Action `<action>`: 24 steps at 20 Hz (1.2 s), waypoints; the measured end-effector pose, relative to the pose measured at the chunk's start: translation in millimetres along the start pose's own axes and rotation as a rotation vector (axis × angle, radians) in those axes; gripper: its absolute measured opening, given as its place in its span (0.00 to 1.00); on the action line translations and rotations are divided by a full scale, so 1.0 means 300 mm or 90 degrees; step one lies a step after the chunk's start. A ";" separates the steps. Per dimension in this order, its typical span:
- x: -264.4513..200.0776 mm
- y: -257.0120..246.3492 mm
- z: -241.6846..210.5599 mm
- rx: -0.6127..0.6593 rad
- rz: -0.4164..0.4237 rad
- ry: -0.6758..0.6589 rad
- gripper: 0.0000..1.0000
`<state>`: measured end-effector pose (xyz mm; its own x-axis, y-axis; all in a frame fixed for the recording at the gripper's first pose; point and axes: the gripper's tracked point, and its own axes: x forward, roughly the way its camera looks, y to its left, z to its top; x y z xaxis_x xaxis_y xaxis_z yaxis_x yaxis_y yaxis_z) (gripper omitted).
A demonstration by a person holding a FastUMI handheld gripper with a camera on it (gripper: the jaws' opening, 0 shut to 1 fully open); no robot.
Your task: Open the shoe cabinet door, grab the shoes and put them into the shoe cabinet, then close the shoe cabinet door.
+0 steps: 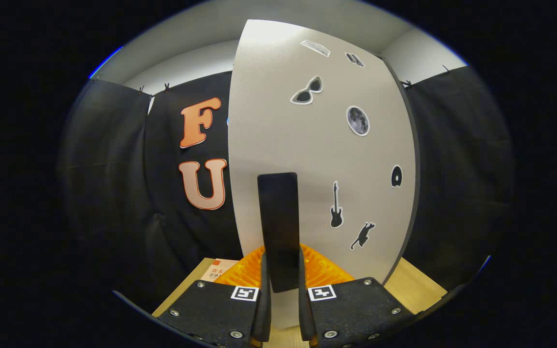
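The shoe cabinet door (pixel 317 159) is a pale grey panel with small black stickers, standing upright just ahead of me. Its dark hinge-side edge runs down the right, and its free left edge stands out against the black cloth. A flat black handle (pixel 278 217) is mounted upright on the door's lower middle. My gripper (pixel 283 302) is shut on the lower end of this handle, with one finger (pixel 263 304) pressing each side. I cannot tell how far the door is swung.
A light wooden surface (pixel 416 285) lies under the door and my fingers. A booklet with a red-and-white cover (pixel 220 270) lies on it, left of the fingers. Black cloth walls close in on both sides.
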<state>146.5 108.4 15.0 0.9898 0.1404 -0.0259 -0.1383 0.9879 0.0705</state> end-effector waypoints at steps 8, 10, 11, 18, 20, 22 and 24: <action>-0.111 -0.085 0.018 0.012 -0.059 -0.001 0.23; -0.130 -0.113 0.019 0.017 -0.074 0.000 0.23; -0.141 -0.132 0.022 0.019 -0.081 0.000 0.22; -0.314 -0.384 -0.024 0.025 -0.117 -0.001 0.14; -0.332 -0.443 -0.027 0.033 -0.122 -0.001 0.13; -0.348 -0.500 -0.033 0.031 -0.140 0.001 0.12; -0.360 -0.555 -0.039 0.025 -0.159 0.001 0.12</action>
<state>62.1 -70.4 -5.6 0.9930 -0.1081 -0.0485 0.1125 0.9886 0.0998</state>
